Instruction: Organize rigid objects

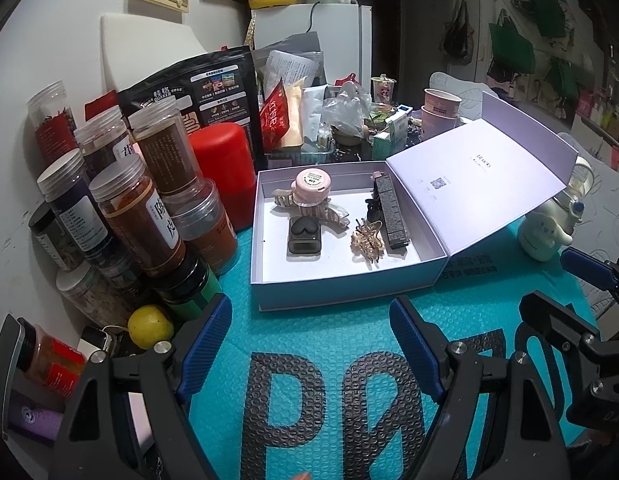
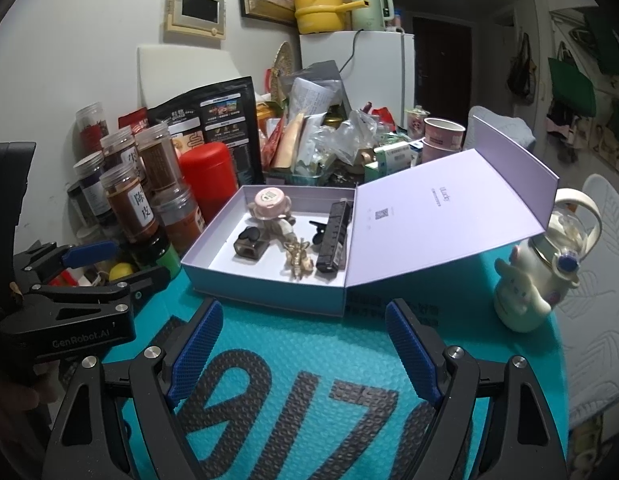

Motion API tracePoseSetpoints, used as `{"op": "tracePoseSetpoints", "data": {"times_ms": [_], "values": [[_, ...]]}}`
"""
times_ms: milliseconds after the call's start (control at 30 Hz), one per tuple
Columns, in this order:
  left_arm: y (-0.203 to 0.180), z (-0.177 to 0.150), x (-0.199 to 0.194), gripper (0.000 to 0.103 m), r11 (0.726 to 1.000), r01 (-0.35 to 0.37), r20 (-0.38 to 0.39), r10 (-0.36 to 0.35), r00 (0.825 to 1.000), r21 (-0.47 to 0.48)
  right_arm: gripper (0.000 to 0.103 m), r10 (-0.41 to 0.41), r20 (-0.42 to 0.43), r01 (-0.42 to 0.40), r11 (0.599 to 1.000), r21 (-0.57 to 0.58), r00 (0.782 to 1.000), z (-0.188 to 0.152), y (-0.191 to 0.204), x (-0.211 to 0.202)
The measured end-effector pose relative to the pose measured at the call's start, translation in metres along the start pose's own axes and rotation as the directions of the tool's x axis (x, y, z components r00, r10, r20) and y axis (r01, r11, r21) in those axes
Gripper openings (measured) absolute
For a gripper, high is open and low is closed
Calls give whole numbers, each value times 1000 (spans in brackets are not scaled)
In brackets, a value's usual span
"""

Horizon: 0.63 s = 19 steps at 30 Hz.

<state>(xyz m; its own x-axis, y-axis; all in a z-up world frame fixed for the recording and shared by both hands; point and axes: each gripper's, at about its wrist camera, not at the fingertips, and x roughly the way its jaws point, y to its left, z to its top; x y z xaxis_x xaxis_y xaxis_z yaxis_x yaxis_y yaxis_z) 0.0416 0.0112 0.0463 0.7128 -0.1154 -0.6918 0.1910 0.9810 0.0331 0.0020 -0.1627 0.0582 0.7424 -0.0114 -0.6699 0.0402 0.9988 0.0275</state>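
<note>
Nearest the lens in the left wrist view, my left gripper point(image 1: 309, 344) stands wide with nothing between its blue pads, hanging over the teal bubble mat point(image 1: 329, 332). At the bottom of the right wrist view my right gripper point(image 2: 303, 346) is just as wide and just as empty, and I see the left one again at the left edge of that frame. Both tools tilt downward toward the mat, side by side, neither touching anything. Straight ahead of both, in the middle of each frame, sits the open lavender box point(image 1: 341, 292), its lid point(image 1: 481, 176) flung back to the right. Inside lie the things I judge the task is about: a dark rectangular case point(image 1: 303, 238) at centre, a gold hair claw point(image 1: 367, 242) just right of it, a long black stick-shaped box point(image 1: 391, 212) whose long axis runs away from me, a beige claw clip point(image 1: 337, 213) with a pink round tin point(image 1: 313, 186) resting on it at the back. By my reckoning the left tool is nearer the case, the right nearer the stick box. Further back, upper left, spice jars point(image 1: 129, 216) crowd beside a red canister point(image 1: 223, 168).
</note>
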Motion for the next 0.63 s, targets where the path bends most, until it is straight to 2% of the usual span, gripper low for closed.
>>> {"op": "tracePoseSetpoints", "data": {"times_ms": [633], "values": [[-10,-8,1,81,999,1,-20,-1,1000,44,85,-4,-6,4,1000,5,1000,-6,1,0]]}}
